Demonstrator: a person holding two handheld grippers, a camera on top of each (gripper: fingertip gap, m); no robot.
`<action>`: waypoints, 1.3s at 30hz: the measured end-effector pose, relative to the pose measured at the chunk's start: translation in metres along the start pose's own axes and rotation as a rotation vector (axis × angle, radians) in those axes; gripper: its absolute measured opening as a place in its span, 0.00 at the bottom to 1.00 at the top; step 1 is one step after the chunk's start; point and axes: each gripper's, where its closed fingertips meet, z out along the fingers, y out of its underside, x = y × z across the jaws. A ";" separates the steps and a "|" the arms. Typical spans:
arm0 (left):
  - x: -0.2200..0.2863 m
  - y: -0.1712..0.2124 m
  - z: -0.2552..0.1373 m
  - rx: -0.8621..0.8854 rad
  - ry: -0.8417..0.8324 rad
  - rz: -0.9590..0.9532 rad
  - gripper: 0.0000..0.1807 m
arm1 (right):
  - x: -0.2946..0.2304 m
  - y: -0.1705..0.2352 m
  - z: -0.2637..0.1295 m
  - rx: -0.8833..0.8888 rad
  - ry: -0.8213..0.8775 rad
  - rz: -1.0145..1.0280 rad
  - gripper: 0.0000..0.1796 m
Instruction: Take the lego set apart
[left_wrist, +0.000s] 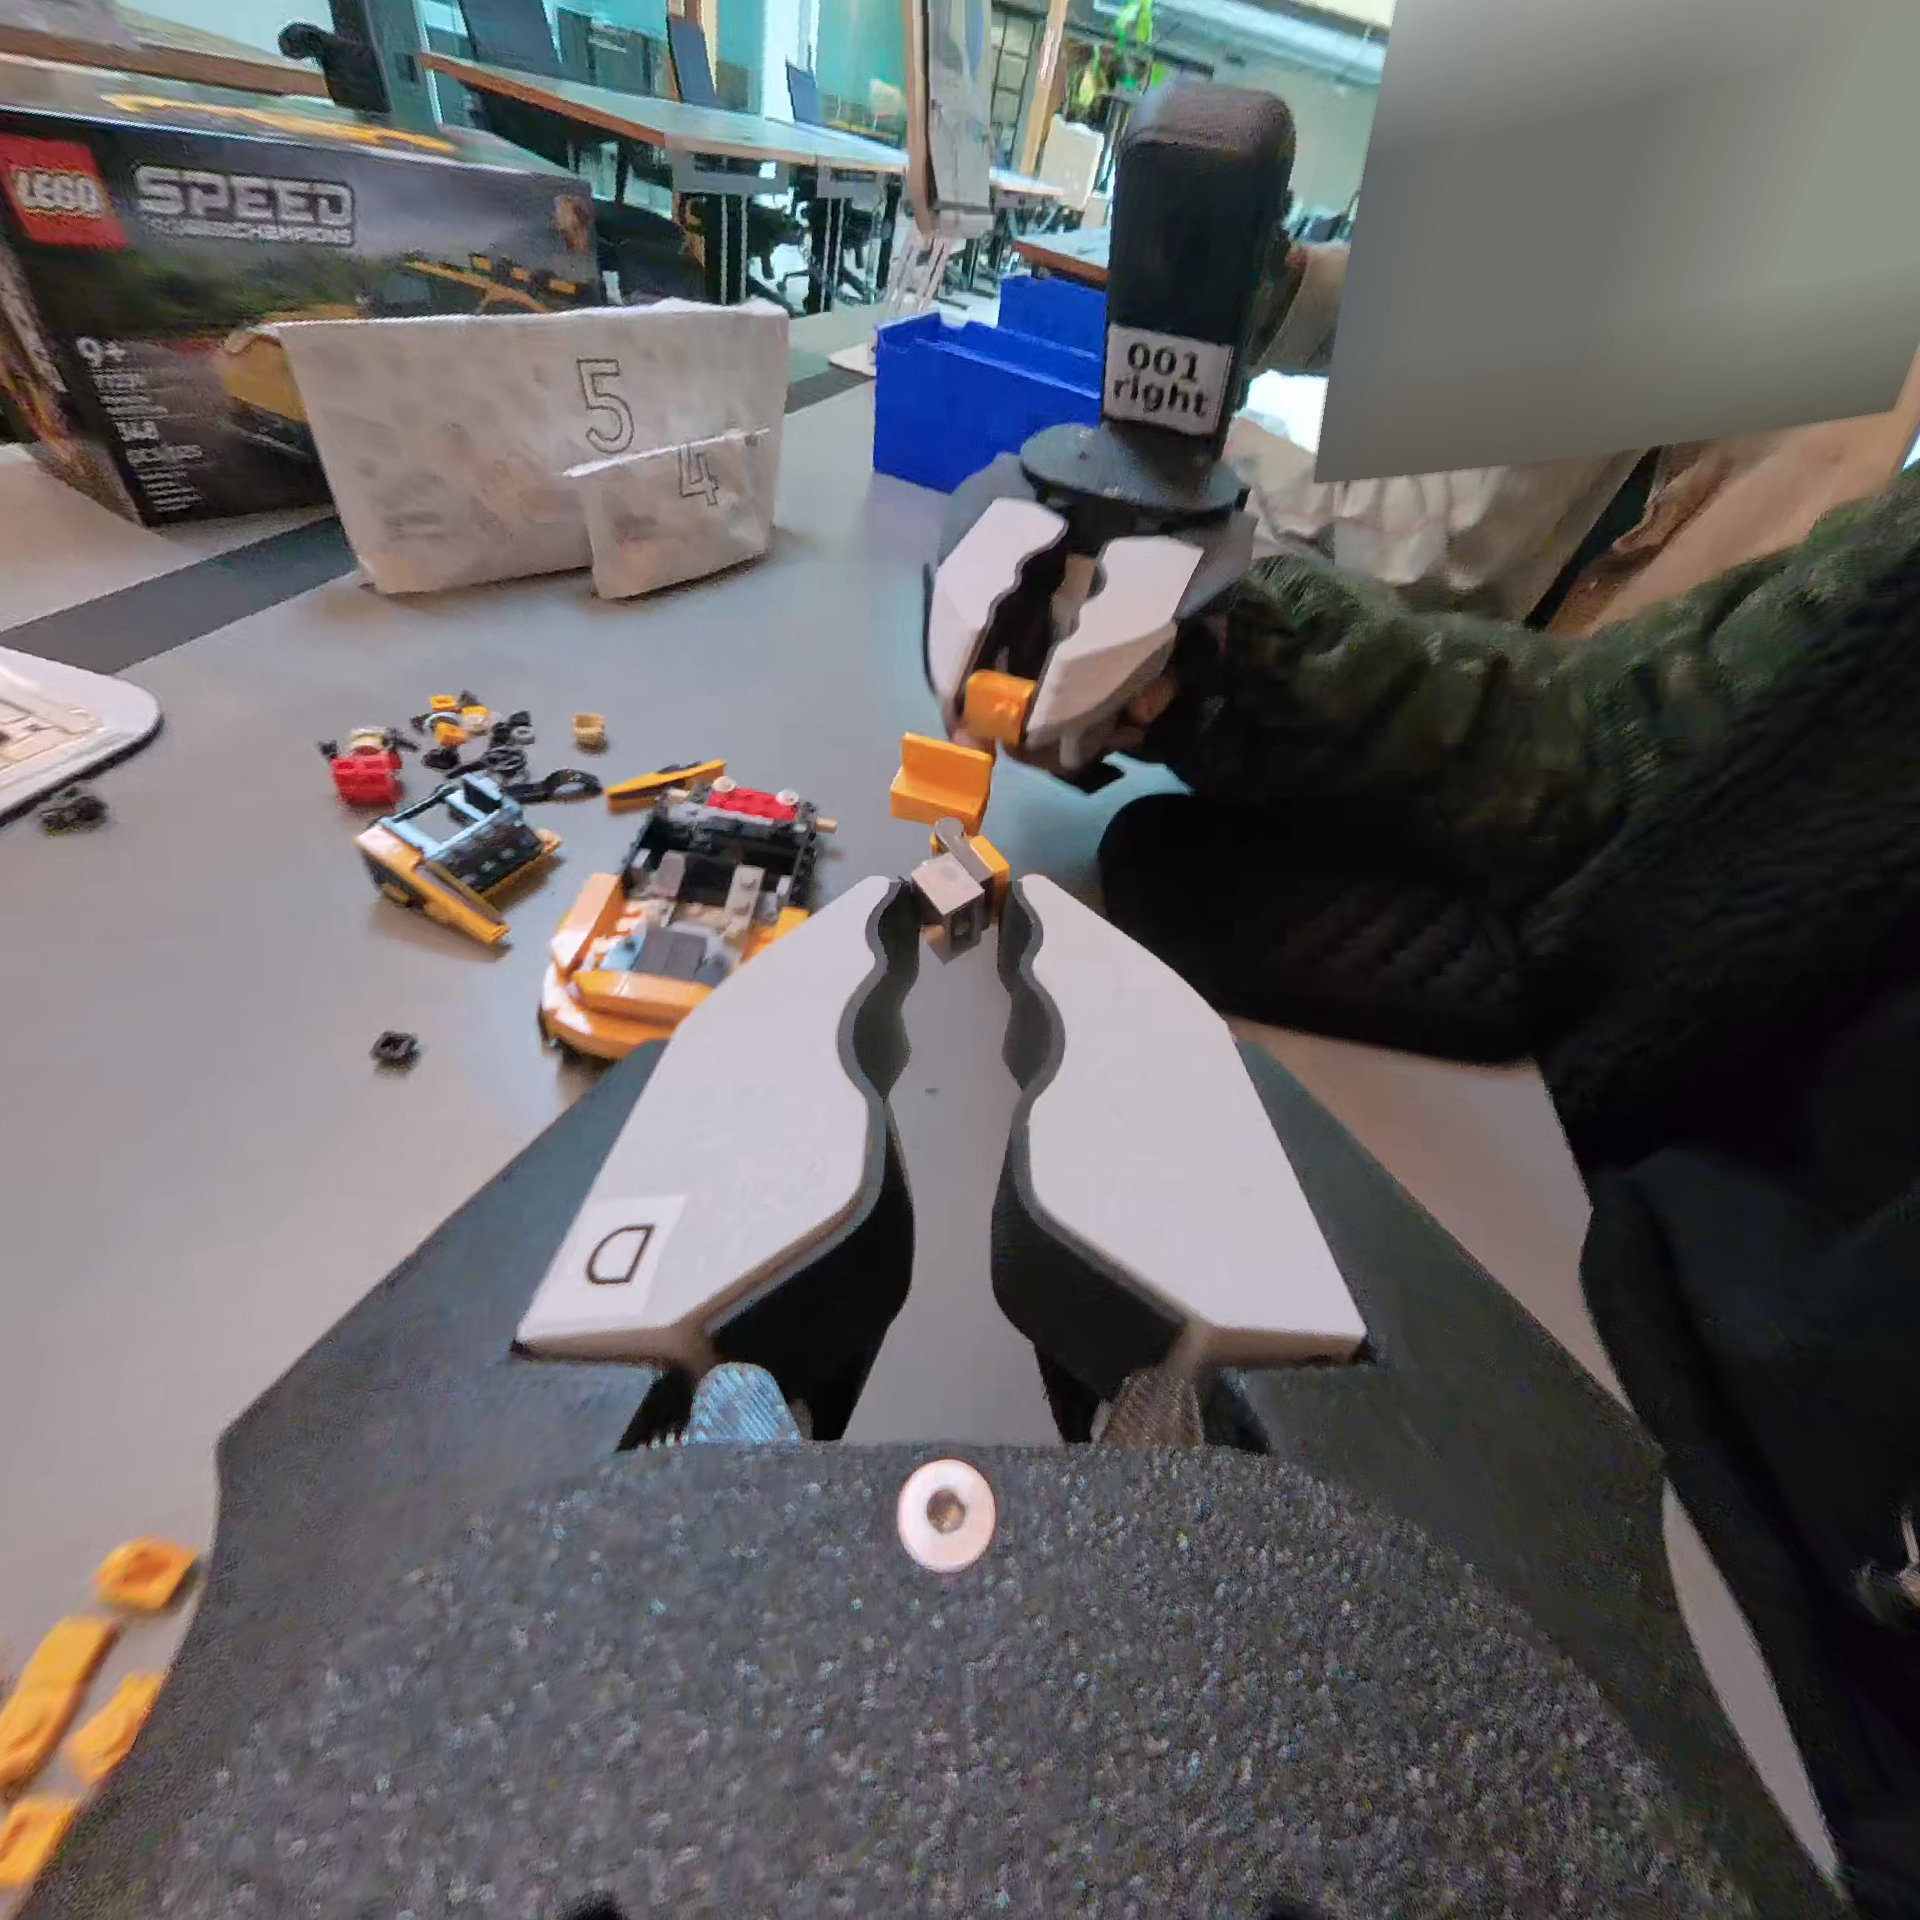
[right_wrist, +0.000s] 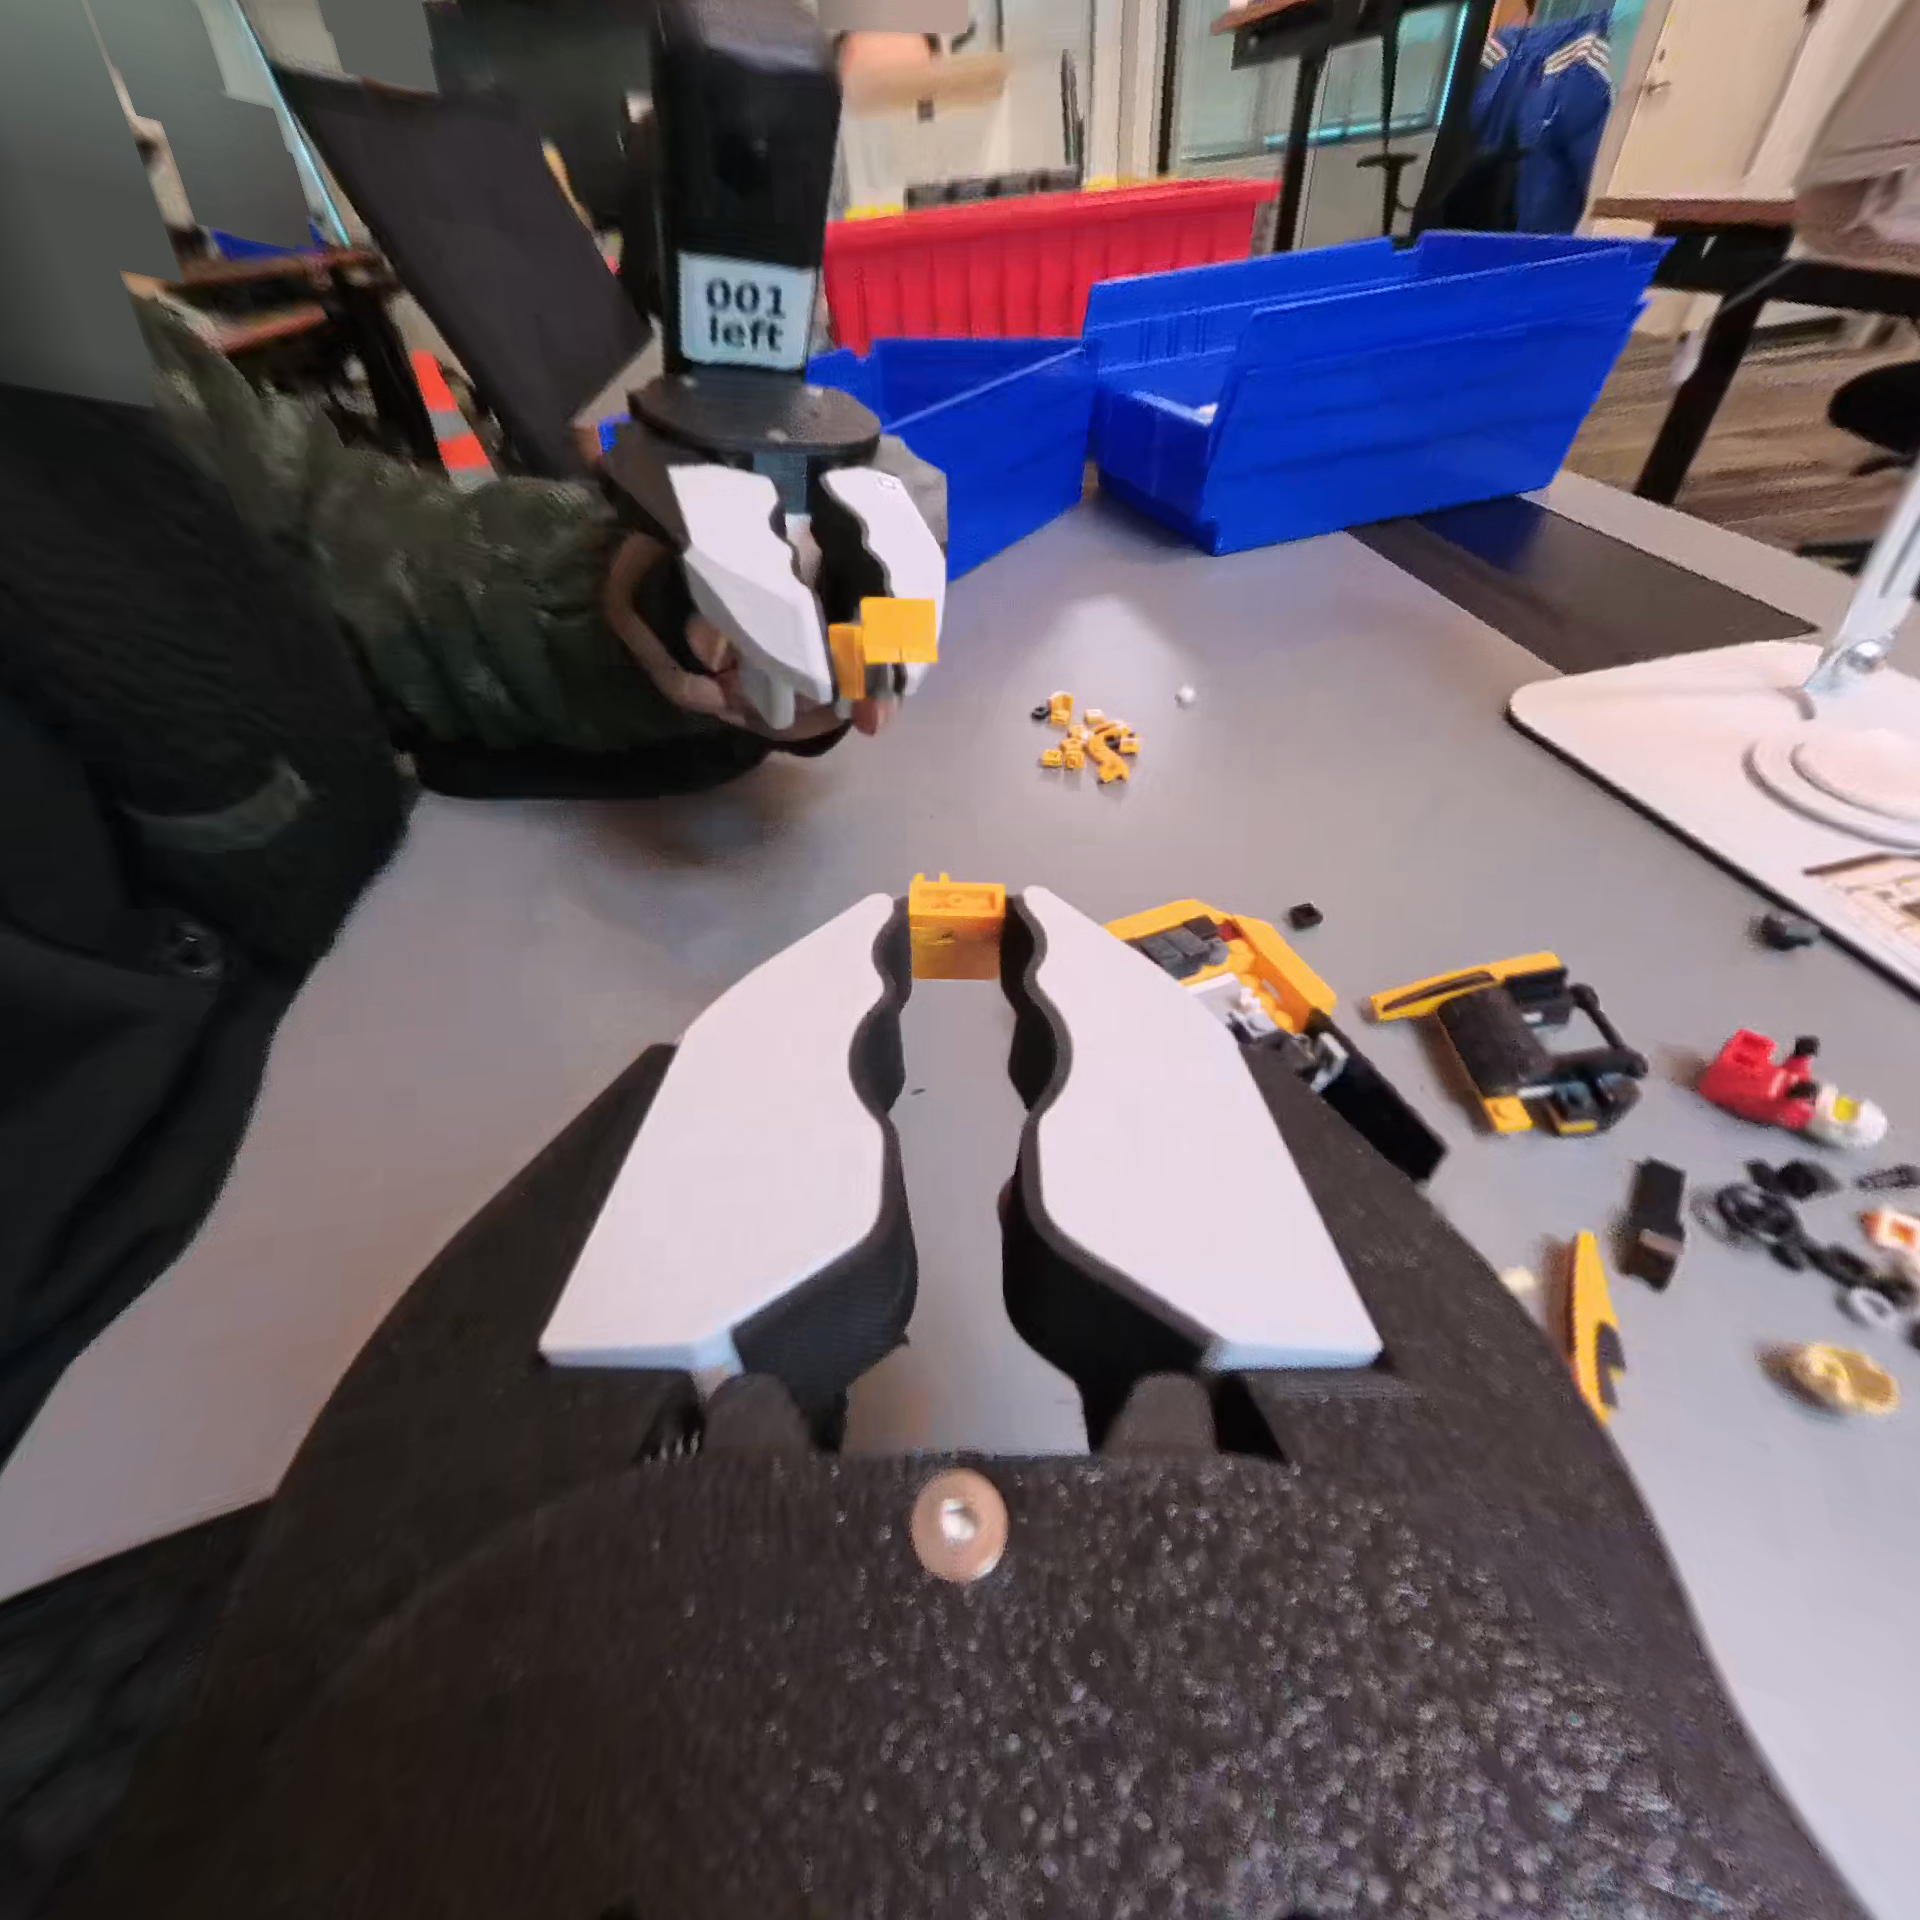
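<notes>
My left gripper (left_wrist: 954, 899) is shut on a small grey and orange lego piece (left_wrist: 956, 904), held above the grey table (left_wrist: 208, 1143). It also shows in the right wrist view (right_wrist: 873, 665), with orange plates (right_wrist: 896, 631) in its tips. My right gripper (right_wrist: 956, 909) is shut on an orange lego block (right_wrist: 956, 930) and shows in the left wrist view (left_wrist: 997, 717), a little beyond the left one. The two held pieces are apart. The partly stripped orange car body (left_wrist: 665, 935) (right_wrist: 1226, 966) lies on the table.
A black and orange chunk (left_wrist: 457, 852), a red piece (left_wrist: 364, 774) and small loose parts (left_wrist: 488, 738) lie beyond the car. A pile of small orange pieces (right_wrist: 1091, 743) lies mid-table. The lego box (left_wrist: 208, 312), white bags (left_wrist: 540, 436) and blue bins (right_wrist: 1351, 384) stand behind. About 8 cm separates my left fingertips from my right.
</notes>
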 end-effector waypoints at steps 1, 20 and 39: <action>-0.001 0.005 -0.001 -0.019 -0.013 0.027 0.09 | -0.001 0.002 -0.001 -0.005 0.009 -0.008 0.09; 0.018 0.032 0.029 -0.140 0.168 -0.180 0.09 | -0.018 0.071 0.027 -0.443 -0.015 -0.095 0.09; 0.029 0.059 0.041 -0.294 0.162 -0.056 0.09 | -0.038 0.041 0.038 -0.256 -0.098 -0.049 0.10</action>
